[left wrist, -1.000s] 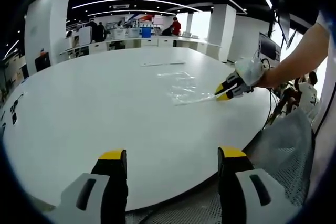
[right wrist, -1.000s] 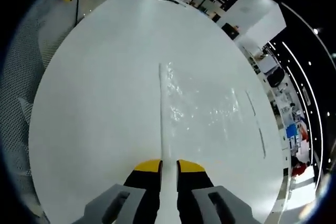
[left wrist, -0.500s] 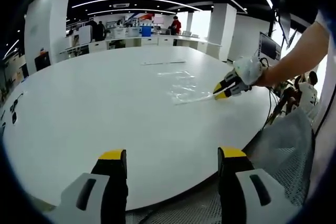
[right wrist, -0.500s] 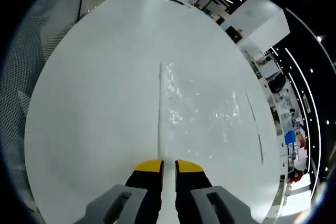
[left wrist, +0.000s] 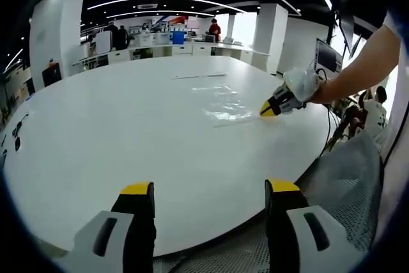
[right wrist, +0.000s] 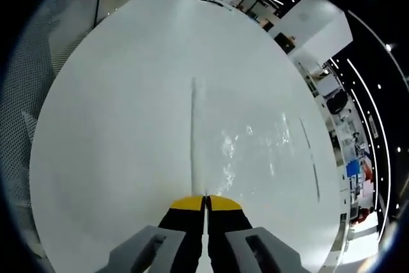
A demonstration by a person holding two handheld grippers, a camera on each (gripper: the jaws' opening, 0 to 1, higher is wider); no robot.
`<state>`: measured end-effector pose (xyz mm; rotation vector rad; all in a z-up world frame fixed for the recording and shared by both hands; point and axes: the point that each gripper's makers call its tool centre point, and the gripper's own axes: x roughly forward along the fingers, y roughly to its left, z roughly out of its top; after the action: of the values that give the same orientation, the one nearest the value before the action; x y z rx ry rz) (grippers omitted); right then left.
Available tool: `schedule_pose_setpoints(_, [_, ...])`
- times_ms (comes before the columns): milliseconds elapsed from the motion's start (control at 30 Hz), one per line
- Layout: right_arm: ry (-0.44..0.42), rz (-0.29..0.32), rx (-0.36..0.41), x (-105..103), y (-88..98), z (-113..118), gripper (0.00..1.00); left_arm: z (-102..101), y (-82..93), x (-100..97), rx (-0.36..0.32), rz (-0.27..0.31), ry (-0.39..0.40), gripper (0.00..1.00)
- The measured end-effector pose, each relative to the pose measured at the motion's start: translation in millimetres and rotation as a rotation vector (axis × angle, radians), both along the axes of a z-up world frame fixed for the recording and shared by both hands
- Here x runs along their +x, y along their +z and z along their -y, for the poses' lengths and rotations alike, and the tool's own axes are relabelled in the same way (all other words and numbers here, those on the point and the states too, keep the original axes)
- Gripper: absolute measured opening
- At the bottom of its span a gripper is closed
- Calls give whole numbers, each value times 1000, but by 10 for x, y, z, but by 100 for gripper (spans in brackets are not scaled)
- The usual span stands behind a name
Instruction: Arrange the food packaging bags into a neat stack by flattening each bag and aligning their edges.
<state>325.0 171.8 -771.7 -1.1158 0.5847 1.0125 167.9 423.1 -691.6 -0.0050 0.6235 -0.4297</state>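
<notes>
- The clear plastic food packaging bags are hard for me to make out: in the left gripper view I get only glints and wrinkles on the far right part of the large round white table, and I cannot count the bags or tell where one ends.
- In the right gripper view the clear bag film shows as faint shine to the right of a thin straight white bag edge running away from my jaws.
- My right gripper has its yellow-tipped jaws pressed together on the near end of that edge; from the left gripper view I see it at the bags' right side, held by a gloved hand.
- My left gripper hangs over the near table edge with its jaws spread wide, holding nothing, well apart from the bags.
- A thin pale strip lies beyond the bags, toward the far rim.
- The wide bare tabletop to the left and near side gives me open room.
</notes>
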Motion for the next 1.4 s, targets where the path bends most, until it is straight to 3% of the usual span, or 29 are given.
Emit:
schedule_pose_setpoints(1000, [95,149,61,-18,787,-99,0,36,29,-36,-17,-16,-25,68])
schedule_pose_setpoints(1400, [145,184,88,-89,1152,-145,0,93,168,-63,-50,-23,-34,66])
